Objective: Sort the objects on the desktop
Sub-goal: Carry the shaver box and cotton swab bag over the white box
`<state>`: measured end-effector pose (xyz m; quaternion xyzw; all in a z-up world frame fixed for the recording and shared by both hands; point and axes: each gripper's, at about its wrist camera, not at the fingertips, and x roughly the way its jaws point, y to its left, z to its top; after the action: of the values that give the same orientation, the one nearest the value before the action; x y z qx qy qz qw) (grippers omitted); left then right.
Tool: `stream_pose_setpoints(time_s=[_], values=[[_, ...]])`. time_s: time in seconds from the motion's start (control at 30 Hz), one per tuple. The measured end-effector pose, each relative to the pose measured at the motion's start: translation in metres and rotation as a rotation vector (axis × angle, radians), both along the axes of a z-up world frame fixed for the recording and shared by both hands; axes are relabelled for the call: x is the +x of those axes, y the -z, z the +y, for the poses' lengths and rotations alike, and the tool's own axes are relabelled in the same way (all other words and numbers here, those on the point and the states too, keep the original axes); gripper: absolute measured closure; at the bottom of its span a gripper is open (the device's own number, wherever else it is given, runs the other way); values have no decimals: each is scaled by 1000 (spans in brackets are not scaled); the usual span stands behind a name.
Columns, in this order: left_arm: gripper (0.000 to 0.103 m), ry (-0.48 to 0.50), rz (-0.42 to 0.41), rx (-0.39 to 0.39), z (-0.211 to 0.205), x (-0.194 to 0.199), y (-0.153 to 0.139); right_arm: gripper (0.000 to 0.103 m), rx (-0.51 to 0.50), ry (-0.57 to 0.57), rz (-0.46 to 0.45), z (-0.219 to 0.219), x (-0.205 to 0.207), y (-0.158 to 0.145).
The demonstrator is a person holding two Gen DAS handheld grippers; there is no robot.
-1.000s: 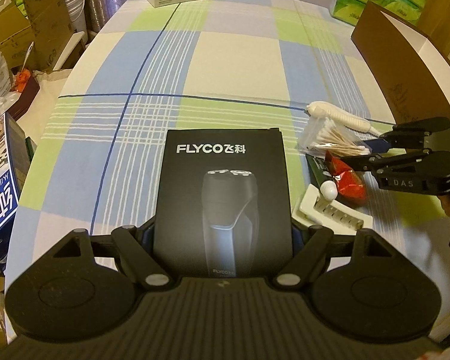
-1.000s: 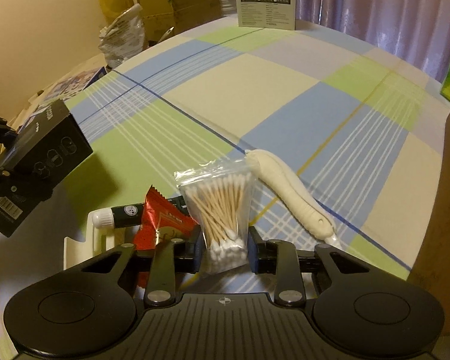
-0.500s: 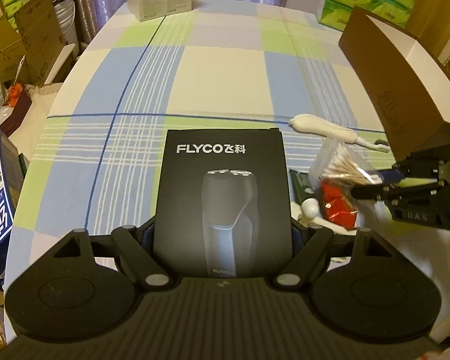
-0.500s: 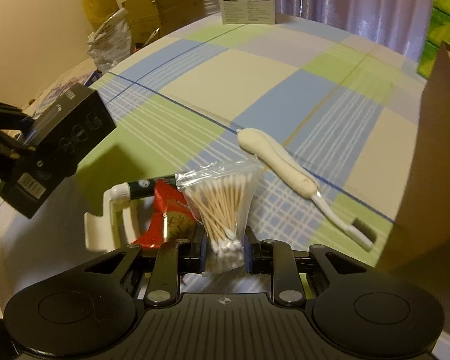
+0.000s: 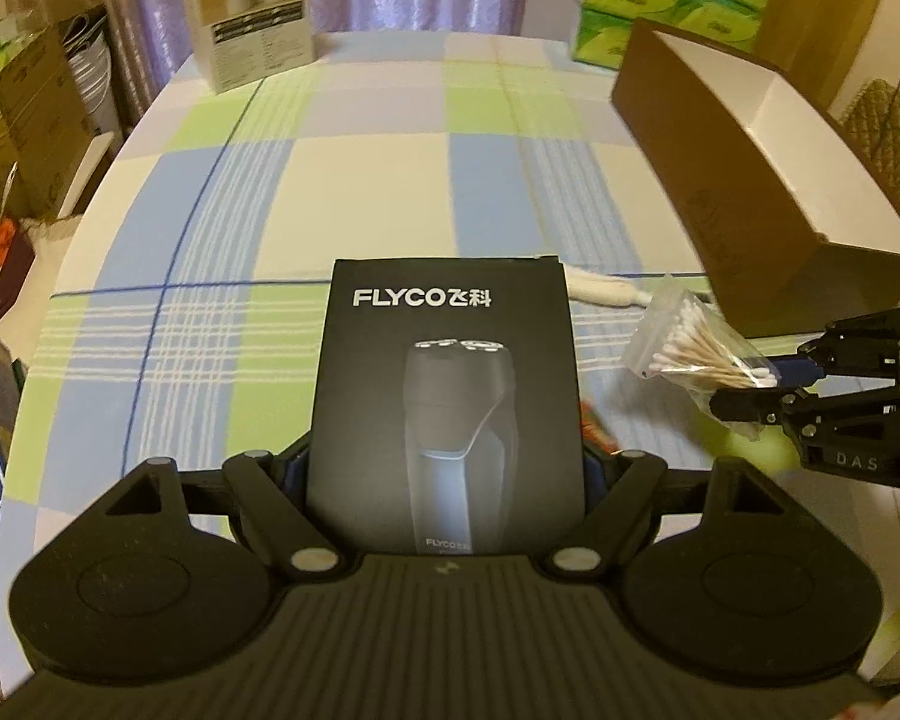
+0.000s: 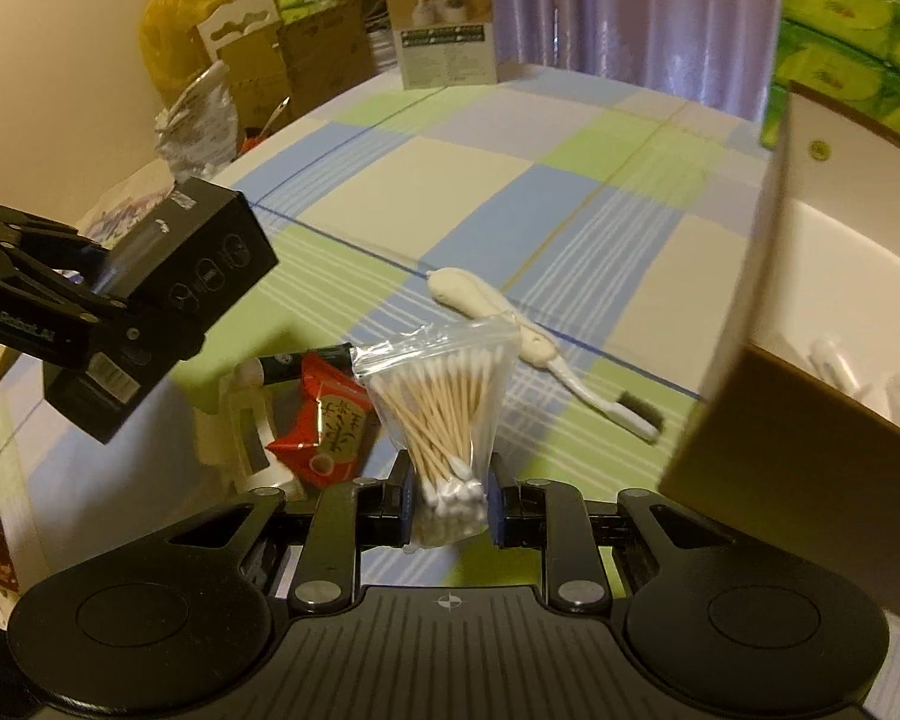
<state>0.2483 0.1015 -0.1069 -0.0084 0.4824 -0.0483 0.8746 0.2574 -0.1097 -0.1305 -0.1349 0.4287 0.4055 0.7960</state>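
My left gripper (image 5: 447,468) is shut on a black FLYCO shaver box (image 5: 447,396), held above the checked tablecloth; the same box (image 6: 168,294) shows at the left of the right wrist view. My right gripper (image 6: 447,507) is shut on a clear bag of cotton swabs (image 6: 444,408), lifted off the table; this bag (image 5: 690,348) also appears at the right of the left wrist view. On the cloth lie a cream toothbrush (image 6: 510,324), a red sachet (image 6: 324,420), a dark tube (image 6: 300,360) and a cream holder (image 6: 240,426).
An open brown cardboard box (image 5: 744,180) with a white inside stands at the right; small items lie in it (image 6: 840,360). A beige product box (image 5: 246,30) stands at the table's far end. Green tissue packs (image 5: 660,0) and cartons (image 5: 18,102) surround the table.
Both grippers have risen with their loads. The swab bag has come up off the table and moved right, nearer the brown box. The shaver box stays clamped.
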Motion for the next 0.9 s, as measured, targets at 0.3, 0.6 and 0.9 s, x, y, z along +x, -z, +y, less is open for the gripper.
stream_pose_setpoints(time_s=[0.3, 0.6, 0.9], values=[[27, 61, -44, -30, -44, 4, -16, 83, 45, 60, -26, -48, -9, -28], [27, 129, -94, -58, -95, 9, -33, 83, 103, 159, -33, -103, -9, -56], [27, 196, -140, -78, -141, 24, -51, 83, 167, 254, -62, -149, -2, -88]])
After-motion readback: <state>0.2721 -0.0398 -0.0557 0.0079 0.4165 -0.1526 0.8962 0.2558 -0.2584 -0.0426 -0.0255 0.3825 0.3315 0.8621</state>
